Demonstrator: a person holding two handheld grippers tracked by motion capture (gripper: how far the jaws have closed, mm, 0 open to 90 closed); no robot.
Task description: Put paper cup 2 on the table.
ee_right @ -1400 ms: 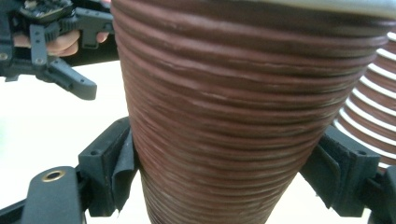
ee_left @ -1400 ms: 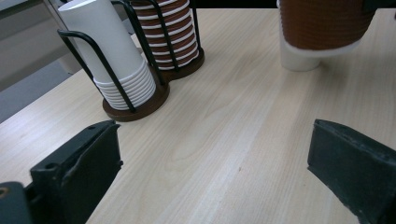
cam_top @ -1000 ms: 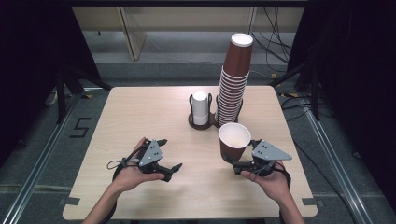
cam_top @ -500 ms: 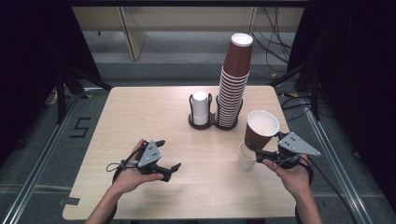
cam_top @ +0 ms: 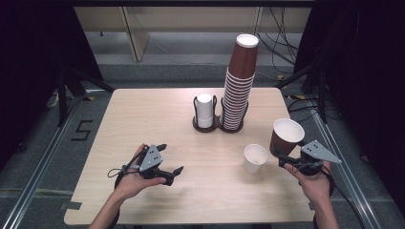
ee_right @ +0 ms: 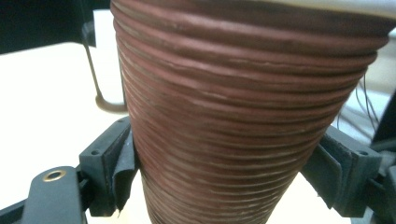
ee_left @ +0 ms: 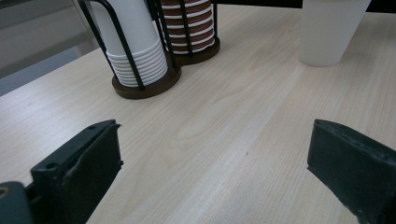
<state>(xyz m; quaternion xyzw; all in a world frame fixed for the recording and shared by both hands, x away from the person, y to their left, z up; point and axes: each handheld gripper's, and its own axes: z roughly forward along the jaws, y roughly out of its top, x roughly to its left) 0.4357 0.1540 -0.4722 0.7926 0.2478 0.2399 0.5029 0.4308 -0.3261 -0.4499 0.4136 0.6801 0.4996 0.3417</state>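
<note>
My right gripper (cam_top: 285, 160) is shut on a ribbed brown paper cup (cam_top: 285, 137), held tilted above the table's right edge. In the right gripper view the brown cup (ee_right: 243, 112) sits squeezed between both pads. A white cup (cam_top: 254, 158) stands upright on the table just left of that gripper, and appears as a white cup (ee_left: 329, 30) in the left gripper view. My left gripper (cam_top: 170, 162) rests low near the front left, open, with bare wood between its jaws (ee_left: 210, 172).
A dark wire holder (cam_top: 210, 125) at the table's middle back carries a short stack of white cups (cam_top: 205, 109) and a tall stack of brown cups (cam_top: 239, 86). The wooden table (cam_top: 143, 114) ends close to my right hand.
My right gripper carried the brown cup to the right and lifted it off a white cup, which now stands alone on the table. The left gripper stayed put.
</note>
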